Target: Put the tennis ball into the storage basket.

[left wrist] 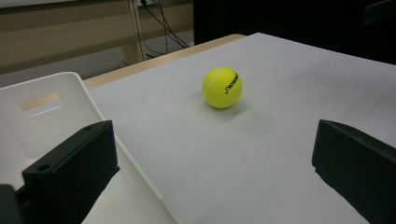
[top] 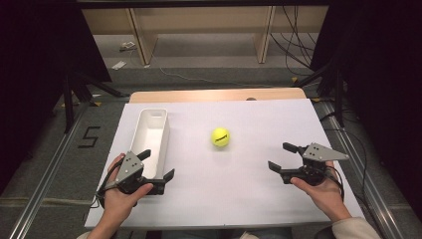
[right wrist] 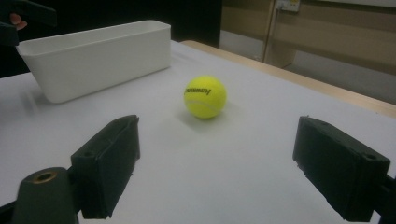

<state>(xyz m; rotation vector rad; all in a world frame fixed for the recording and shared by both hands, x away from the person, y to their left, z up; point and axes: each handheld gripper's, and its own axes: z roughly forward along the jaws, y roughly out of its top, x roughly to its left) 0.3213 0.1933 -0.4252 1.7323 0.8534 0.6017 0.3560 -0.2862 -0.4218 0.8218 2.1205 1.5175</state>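
Observation:
A yellow tennis ball (top: 220, 137) rests on the white table cover (top: 239, 194), near its middle. To its left stands a long white bin (top: 150, 134), empty as far as I can see. My left gripper (top: 158, 164) is open at the near end of the bin, one jaw over the bin's inside, the ball (left wrist: 222, 87) ahead between the jaws but far off. My right gripper (top: 283, 157) is open at the right, nothing between its jaws, pointing toward the ball (right wrist: 205, 96) and the bin (right wrist: 95, 57).
The wooden table edge (top: 216, 94) shows beyond the white cover. Wooden shelf legs (top: 141, 37) and cables (top: 293, 42) lie on the floor behind. Metal rails (top: 45, 169) run along both sides. Dark curtains flank the scene.

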